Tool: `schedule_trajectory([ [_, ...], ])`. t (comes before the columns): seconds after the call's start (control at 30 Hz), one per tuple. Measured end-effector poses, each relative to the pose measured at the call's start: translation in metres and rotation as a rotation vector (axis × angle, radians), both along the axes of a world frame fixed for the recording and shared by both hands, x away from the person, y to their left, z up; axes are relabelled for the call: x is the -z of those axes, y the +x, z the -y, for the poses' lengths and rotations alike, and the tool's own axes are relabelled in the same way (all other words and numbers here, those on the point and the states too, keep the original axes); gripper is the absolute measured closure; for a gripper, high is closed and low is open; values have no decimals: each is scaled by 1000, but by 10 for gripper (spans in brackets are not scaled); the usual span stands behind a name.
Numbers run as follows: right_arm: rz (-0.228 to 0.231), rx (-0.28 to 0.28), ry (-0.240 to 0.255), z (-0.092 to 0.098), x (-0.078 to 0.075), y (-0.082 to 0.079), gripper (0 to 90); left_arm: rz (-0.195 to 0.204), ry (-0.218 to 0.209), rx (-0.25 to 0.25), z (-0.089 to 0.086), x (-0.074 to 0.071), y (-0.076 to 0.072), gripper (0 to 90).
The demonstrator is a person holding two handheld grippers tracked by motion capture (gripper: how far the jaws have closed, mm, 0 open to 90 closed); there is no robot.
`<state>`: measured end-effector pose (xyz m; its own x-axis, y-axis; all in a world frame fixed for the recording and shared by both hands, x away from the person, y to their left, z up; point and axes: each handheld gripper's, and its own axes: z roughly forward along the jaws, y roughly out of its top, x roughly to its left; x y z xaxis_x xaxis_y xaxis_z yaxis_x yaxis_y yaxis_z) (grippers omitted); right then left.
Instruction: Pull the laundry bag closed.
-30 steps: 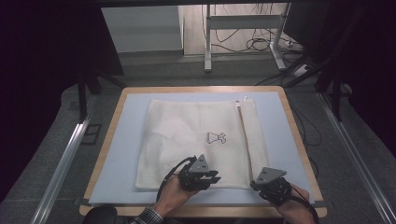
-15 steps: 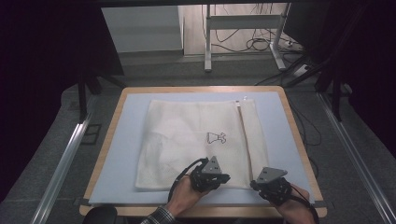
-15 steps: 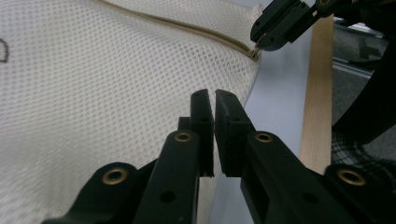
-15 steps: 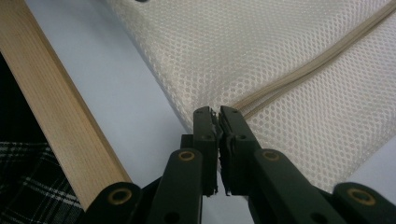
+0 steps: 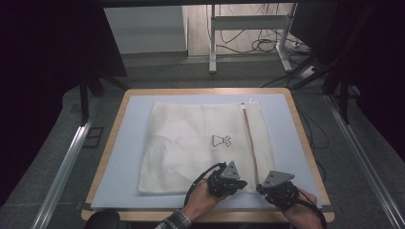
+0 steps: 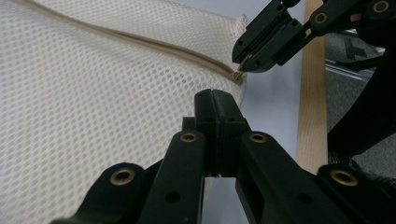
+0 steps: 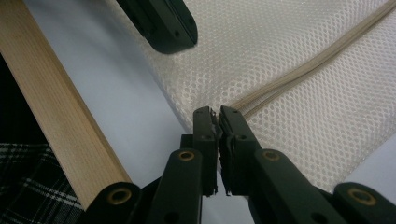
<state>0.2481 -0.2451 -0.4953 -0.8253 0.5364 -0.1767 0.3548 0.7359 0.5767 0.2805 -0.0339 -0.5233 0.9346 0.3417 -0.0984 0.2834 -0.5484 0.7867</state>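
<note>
Two grippers at mesh bag's (image 5: 205, 143) near edge: right gripper (image 7: 217, 114) pinches zipper end (image 7: 243, 105), left gripper (image 6: 215, 100) just closed on fabric beside it, w/ next move prob. bracing & pulling zip open.

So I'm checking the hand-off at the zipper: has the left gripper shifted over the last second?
Yes. The left gripper has slid rightward along the mesh bag's near edge, toward the zipper and the right gripper.
</note>
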Motion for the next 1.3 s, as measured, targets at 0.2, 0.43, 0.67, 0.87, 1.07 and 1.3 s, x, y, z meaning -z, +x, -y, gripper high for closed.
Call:
schedule_trajectory([
  [0.2, 1, -2, -1, 0, 0, 0, 846, -9, -2, -6, 13, 7, 2, 895],
  [0.43, 3, -7, -1, 1, 0, 0, 846, -25, -18, -3, 25, 12, 3, 895],
  [0.67, 8, -10, -11, 0, 0, -1, 845, -60, 9, -20, 30, 15, 3, 896],
  [0.87, 16, -23, -27, -1, 1, -1, 854, -35, 23, -23, 31, 15, 0, 898],
  [1.07, 21, -27, -31, 0, 2, 2, 859, -85, 5, -20, 29, 16, 5, 898],
  [1.3, 42, -34, -54, -2, 2, 8, 861, -54, 14, -23, 30, 15, 2, 899],
])
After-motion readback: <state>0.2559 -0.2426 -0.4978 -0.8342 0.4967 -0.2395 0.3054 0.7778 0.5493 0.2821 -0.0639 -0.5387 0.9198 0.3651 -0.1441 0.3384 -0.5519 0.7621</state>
